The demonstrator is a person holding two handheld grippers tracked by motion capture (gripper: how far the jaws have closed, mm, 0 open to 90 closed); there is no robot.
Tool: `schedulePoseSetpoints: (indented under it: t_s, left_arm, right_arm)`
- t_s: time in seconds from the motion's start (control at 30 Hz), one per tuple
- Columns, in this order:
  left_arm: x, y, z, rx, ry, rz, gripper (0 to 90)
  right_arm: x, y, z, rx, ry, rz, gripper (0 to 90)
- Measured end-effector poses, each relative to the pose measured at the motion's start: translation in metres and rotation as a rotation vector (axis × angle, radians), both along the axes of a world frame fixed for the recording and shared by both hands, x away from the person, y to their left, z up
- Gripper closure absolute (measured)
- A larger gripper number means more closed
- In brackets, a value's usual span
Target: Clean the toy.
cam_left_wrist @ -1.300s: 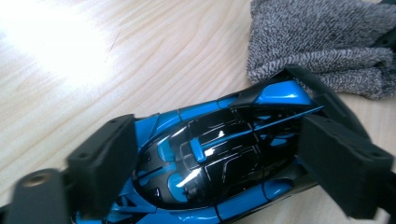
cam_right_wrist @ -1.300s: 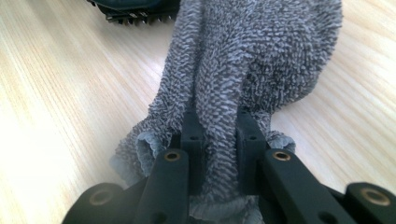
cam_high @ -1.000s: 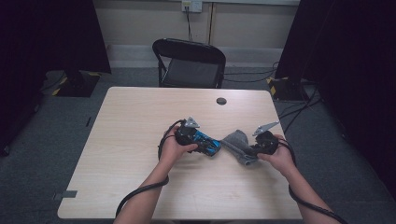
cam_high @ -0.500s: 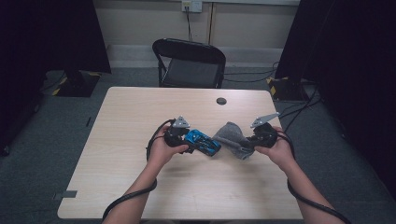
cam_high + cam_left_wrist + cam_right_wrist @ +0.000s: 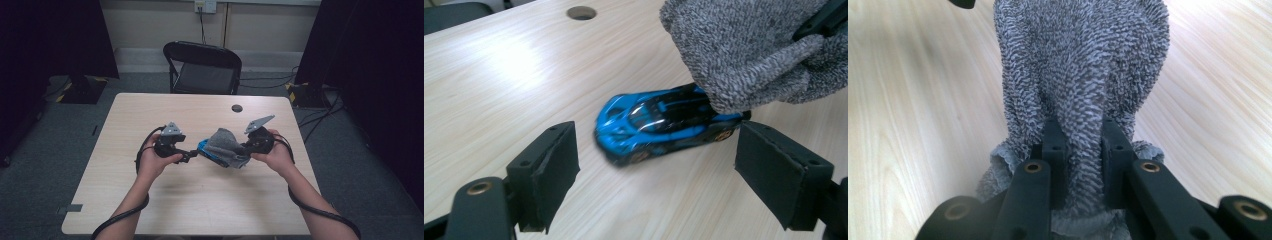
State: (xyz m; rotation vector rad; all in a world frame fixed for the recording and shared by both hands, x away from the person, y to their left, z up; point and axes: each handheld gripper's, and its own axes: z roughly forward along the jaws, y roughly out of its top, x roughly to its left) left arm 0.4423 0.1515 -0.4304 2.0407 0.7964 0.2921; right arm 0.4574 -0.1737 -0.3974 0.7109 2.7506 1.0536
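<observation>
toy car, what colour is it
Bright blue with black top, toy car; clearest in the left gripper view.

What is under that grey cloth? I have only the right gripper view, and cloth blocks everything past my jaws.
Observer: A blue toy car lies on the table, its rear under the grey cloth.
Operator: Is the left gripper gripping the car?
Observer: No. The left gripper is open, with the car lying between its jaws, touching neither.
Operator: Does my grip look secure?
Observer: In the high view the right gripper holds the cloth bunched up above the car.
</observation>
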Motion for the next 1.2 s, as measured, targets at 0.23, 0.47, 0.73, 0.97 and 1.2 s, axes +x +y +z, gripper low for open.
schedulePoseSetpoints:
  t_s: [0.23, 0.47, 0.73, 0.97, 1.2]
  left_arm:
    - [-0.017, 0.034, 0.005, -0.009, -0.014, 0.043, 16.8]
    - [-0.030, 0.063, 0.009, -0.032, -0.036, 0.087, 16.8]
    - [-0.041, 0.079, -0.002, -0.037, -0.026, 0.098, 17.2]
    - [-0.046, 0.078, -0.015, -0.035, -0.026, 0.049, 17.6]
    - [-0.046, 0.068, -0.029, 0.028, -0.011, 0.001, 19.1]
  right_arm:
    - [-0.001, 0.040, -0.006, -0.002, 0.006, 0.099, 77.8]
    - [-0.002, 0.086, -0.013, -0.005, 0.012, 0.204, 77.7]
    - [-0.008, 0.132, -0.041, -0.038, 0.045, 0.311, 77.5]
    - [-0.015, 0.155, -0.062, -0.063, 0.059, 0.383, 76.7]
    - [-0.013, 0.158, -0.068, -0.058, 0.025, 0.376, 63.5]
